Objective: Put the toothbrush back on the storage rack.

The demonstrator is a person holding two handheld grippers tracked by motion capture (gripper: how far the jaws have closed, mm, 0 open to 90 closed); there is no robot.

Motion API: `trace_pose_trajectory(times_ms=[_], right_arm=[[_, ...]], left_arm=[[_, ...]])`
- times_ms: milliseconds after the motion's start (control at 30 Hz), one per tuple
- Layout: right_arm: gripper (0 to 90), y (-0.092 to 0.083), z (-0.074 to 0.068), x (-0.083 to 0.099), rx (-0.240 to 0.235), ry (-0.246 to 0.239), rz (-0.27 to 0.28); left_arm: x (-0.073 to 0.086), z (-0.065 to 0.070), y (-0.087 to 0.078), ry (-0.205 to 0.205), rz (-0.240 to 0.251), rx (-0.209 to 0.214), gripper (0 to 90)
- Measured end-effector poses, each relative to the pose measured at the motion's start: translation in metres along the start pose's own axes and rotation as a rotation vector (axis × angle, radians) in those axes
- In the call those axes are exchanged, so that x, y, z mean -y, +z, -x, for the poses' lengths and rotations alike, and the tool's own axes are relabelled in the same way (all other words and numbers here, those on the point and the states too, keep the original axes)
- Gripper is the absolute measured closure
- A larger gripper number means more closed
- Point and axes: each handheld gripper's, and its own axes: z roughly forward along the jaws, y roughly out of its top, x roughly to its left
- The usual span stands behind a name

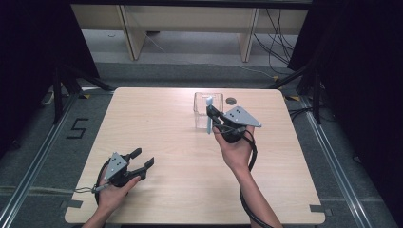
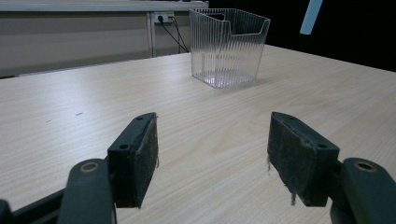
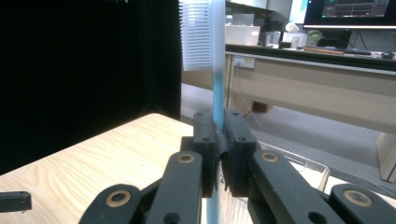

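My right gripper (image 1: 212,115) is shut on a pale blue toothbrush (image 1: 208,116), held upright in the air just in front of a clear ribbed plastic bin (image 1: 208,110) at the table's far middle. In the right gripper view the toothbrush (image 3: 215,88) rises between the pressed pads, its white bristles at the top facing left, and my right gripper (image 3: 218,140) clamps its handle. My left gripper (image 1: 143,159) rests low over the table's near left, open with nothing between its jaws. The left gripper view looks past my left gripper (image 2: 212,158) to the bin (image 2: 228,46) and the toothbrush end (image 2: 310,17).
The light wooden table (image 1: 171,142) has a small dark round hole (image 1: 231,100) right of the bin. Black curtains flank both sides, and wooden table legs and cables stand on the floor beyond the far edge.
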Motion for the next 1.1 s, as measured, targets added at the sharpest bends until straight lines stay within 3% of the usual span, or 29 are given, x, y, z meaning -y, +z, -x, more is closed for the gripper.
trace_pose_trajectory(times_ms=[33,67,133,367,500,767,800,1100], right_arm=[[85.4,0.0,0.002,0.0,0.001,-0.019,0.001],[85.5,0.0,0.001,0.0,-0.004,0.008,-0.005],[85.4,0.001,0.004,0.0,0.016,-0.011,0.004],[85.4,0.004,0.01,-0.002,0.019,0.014,0.001],[85.4,0.006,0.013,-0.003,0.035,-0.002,0.002],[85.4,0.012,0.019,-0.003,0.055,0.021,0.005],[85.4,0.013,0.021,-0.003,0.056,0.005,0.004],[85.3,0.022,0.028,-0.002,0.069,0.011,-0.002]], left_arm=[[0.0,0.0,0.0,0.002,-0.001,-0.003,33.2],[0.0,0.0,0.0,0.003,0.001,-0.004,33.2],[0.0,0.0,0.0,0.003,0.001,-0.005,33.2],[0.0,0.0,-0.001,0.002,0.01,-0.014,33.4],[0.0,0.0,-0.001,0.003,0.012,-0.018,33.4],[0.001,0.001,-0.001,0.003,0.016,-0.02,33.4],[0.001,0.001,-0.001,0.003,0.016,-0.02,33.4],[0.001,0.001,-0.001,0.0,0.022,-0.023,33.4]])
